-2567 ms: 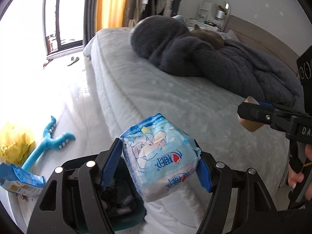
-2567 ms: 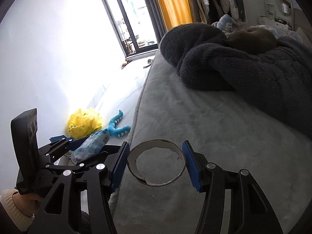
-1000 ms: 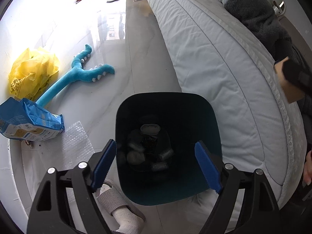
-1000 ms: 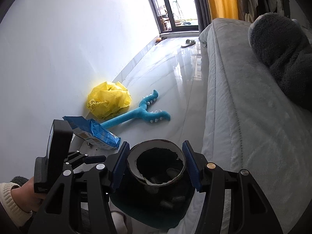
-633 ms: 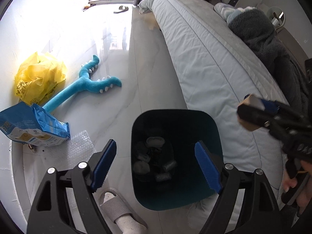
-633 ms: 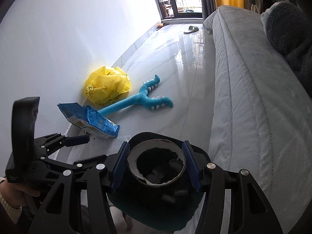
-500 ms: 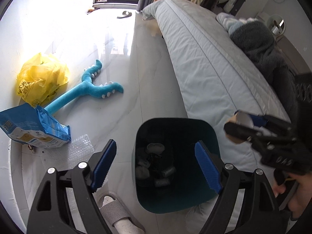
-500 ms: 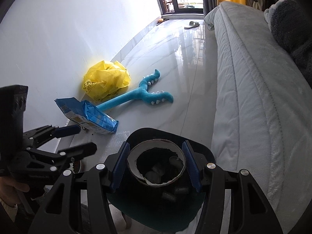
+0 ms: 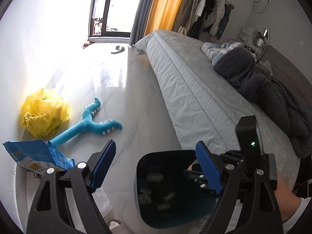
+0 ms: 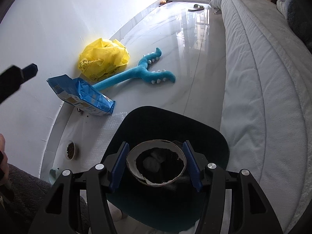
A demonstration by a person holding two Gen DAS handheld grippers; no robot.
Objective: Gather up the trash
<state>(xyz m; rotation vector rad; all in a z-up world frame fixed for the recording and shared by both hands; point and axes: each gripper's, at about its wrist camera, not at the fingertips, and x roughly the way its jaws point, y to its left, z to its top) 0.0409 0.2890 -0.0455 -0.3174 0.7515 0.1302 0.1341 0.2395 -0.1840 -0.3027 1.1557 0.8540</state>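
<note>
Over the dark bin [image 10: 171, 120] beside the bed [image 10: 263, 78], the right tongs [image 10: 156, 163] clamp a cardboard roll [image 10: 156, 181], not yet dropped; left tongs [image 9: 156, 167] gape empty. Wrappers already lie inside; a blue bag [image 10: 83, 95] and yellow bag [image 10: 103, 58] seemingly remain.

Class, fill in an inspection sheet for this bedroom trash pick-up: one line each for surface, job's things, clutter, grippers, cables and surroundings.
Surface: glossy pale floor.
Job's things: dark bin with trash inside; cardboard ring.
Clutter: yellow bag, blue pouch, teal plush toy, bubble wrap, pet-food dish.
Grippers: left gripper open, empty; right gripper shut on the ring over the bin.
Cables: nothing seen.
Surroundings: bed, dark blanket, orange curtain.
</note>
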